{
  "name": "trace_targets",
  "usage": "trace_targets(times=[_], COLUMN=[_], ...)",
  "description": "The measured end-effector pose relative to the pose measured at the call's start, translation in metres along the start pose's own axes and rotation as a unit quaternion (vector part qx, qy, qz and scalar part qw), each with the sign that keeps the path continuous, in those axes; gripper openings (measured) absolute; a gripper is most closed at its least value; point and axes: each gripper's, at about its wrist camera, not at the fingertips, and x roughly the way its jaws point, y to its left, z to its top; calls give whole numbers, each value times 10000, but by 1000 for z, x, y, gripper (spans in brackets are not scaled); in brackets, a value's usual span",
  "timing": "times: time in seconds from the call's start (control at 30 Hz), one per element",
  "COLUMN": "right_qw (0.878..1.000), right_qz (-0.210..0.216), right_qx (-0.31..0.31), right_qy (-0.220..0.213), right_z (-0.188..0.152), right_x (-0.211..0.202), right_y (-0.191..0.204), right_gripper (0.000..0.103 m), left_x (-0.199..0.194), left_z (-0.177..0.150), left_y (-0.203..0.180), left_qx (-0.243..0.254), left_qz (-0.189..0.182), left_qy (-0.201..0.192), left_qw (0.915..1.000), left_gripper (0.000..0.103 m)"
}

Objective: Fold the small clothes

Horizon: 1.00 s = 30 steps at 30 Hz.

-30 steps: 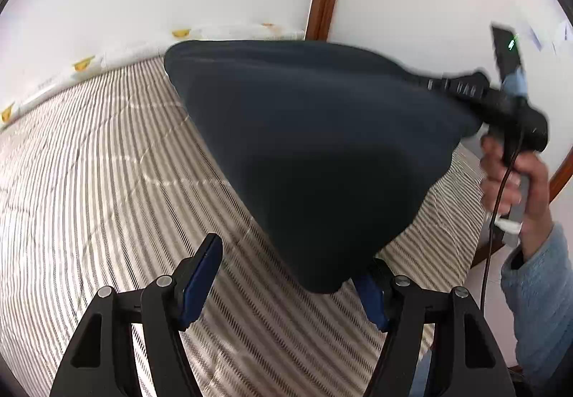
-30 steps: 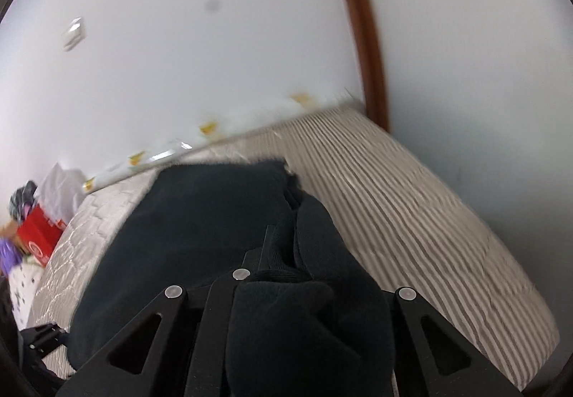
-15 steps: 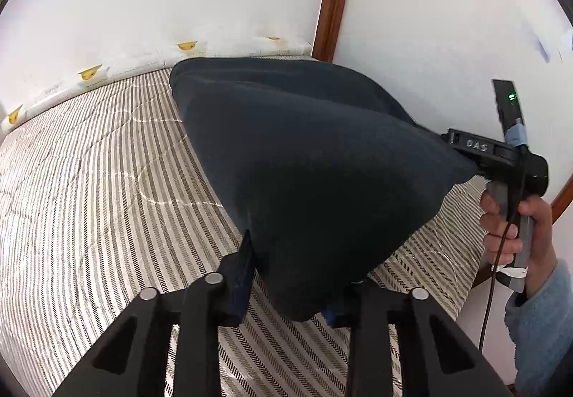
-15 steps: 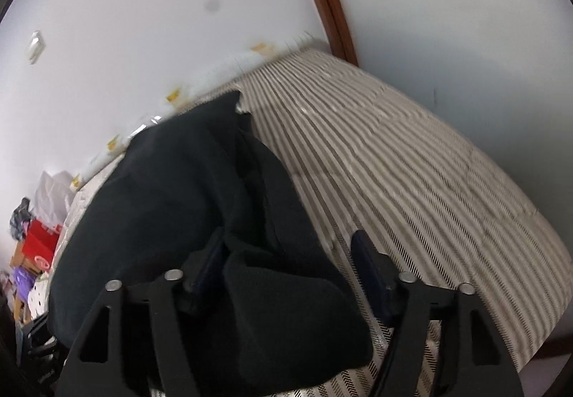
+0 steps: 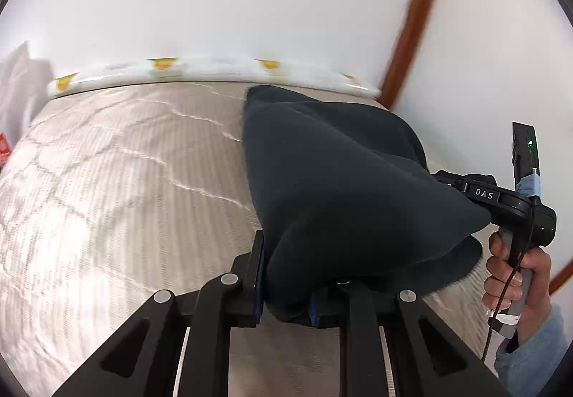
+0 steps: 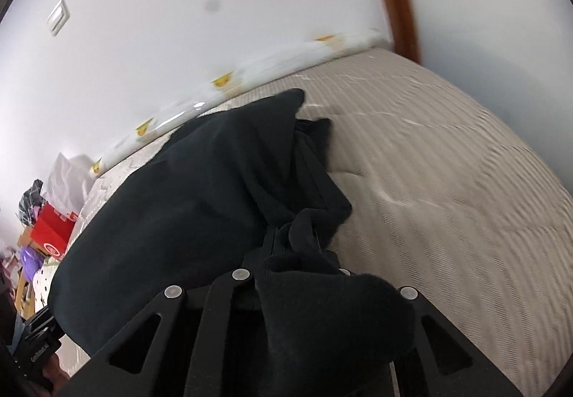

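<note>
Dark fleece garment [image 5: 333,189] bunched, lifted; left gripper [image 5: 284,293] and right gripper [image 6: 297,253] both clamped on it. Striped mattress [image 5: 118,189] bare left.

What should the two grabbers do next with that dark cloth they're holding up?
Probably lower it flat onto the striped bed cover. The dark navy fleece garment hangs bunched in the air, pinched at one corner by the left gripper and at another by the right gripper. It needs a flat surface before any fold.
</note>
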Motion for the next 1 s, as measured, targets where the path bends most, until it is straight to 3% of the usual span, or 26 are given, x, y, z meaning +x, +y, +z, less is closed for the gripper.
trace_targets(times=[0.2, 0.33, 0.6, 0.77, 0.87, 1.0], right_qw=[9985, 9960, 9932, 9941, 9957, 9911], right_qz=[332, 490, 644, 610, 319, 324], right_qx=[-377, -714, -958, -799, -851, -1273], right_qy=[198, 219, 175, 402, 150, -210], right_z=[13, 8, -26, -41, -37, -31], right_x=[37, 38, -12, -16, -45, -63], right_y=[69, 101, 80, 59, 57, 81], right_gripper=[14, 14, 14, 24, 34, 35], left_x=[-16, -32, -39, -42, -53, -73], left_z=[1, -13, -42, -50, -51, -56], left_y=[60, 81, 54, 46, 46, 45], left_qx=[-395, -524, -177, -56, -117, -60], left_qz=[402, 604, 669, 824, 687, 641], left_qy=[-61, 12, 120, 191, 274, 226], left_qw=[9984, 9968, 9975, 9964, 9972, 9977], left_gripper=[17, 17, 17, 18, 19, 19])
